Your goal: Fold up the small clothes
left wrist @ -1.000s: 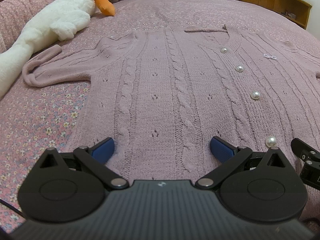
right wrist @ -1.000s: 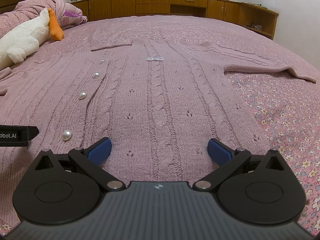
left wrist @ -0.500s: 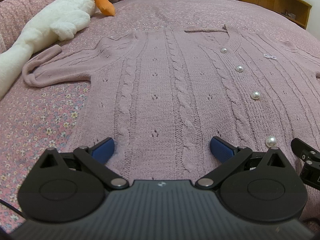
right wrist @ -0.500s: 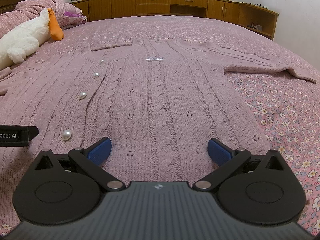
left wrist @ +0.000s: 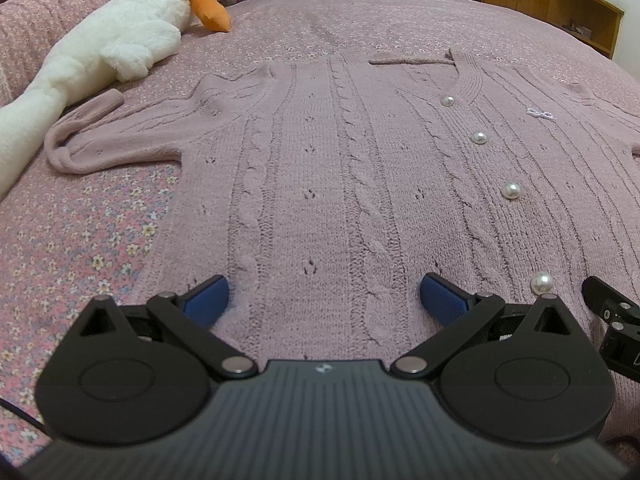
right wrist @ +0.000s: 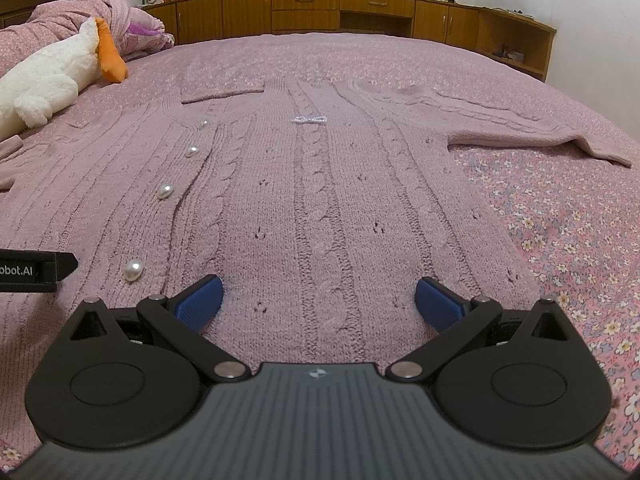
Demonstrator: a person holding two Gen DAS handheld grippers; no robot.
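A pink cable-knit cardigan (left wrist: 328, 168) (right wrist: 320, 200) with pearl buttons lies flat and face up on the bed, sleeves spread to both sides. My left gripper (left wrist: 324, 296) hovers open over the hem on the garment's left half, blue pads wide apart, nothing between them. My right gripper (right wrist: 318, 298) stands open the same way over the hem on the right half. The left sleeve (left wrist: 92, 140) ends in a curled cuff; the right sleeve (right wrist: 540, 132) lies stretched out. Part of each gripper shows at the edge of the other's view.
A white plush goose (left wrist: 100, 52) (right wrist: 44, 80) with an orange beak lies along the bed's left side beside the left sleeve. The flowered pink bedspread (right wrist: 568, 240) surrounds the cardigan. Wooden cabinets (right wrist: 360, 12) line the far wall; bunched bedding (right wrist: 120, 16) sits at the far left.
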